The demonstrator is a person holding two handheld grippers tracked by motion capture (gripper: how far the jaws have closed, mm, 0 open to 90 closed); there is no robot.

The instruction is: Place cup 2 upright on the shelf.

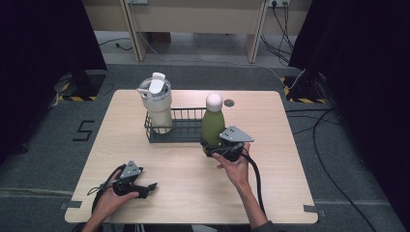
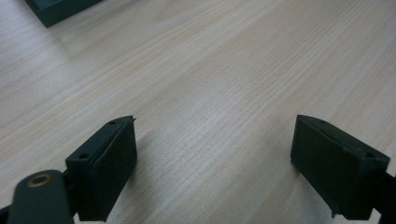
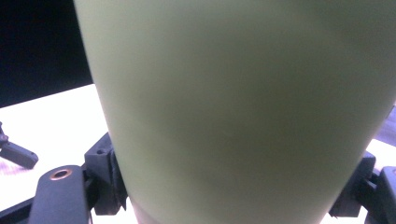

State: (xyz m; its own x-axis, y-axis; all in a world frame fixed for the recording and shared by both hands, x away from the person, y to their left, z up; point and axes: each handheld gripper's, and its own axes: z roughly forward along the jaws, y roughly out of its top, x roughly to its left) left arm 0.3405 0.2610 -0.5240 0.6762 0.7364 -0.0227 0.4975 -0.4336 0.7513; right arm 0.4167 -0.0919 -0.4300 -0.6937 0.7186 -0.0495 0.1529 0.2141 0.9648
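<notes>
Right claw (image 1: 216,149) is clamped on my green bottle (image 1: 213,126), which stands upright at the front right corner of the wire basket (image 1: 186,126); I can't tell whether it sits inside. My left claw (image 1: 147,187) rests apart on the tabletop (image 1: 270,145), holding nothing.

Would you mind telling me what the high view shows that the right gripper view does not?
High view alone: the wire basket holding the cream tumbler, the green bottle's white cap, and the person's right hand.

Right gripper view alone: the right tongs seen close, jaws pressed against both sides of the bottle.

Shared: the green bottle, the left tongs and the table.
</notes>
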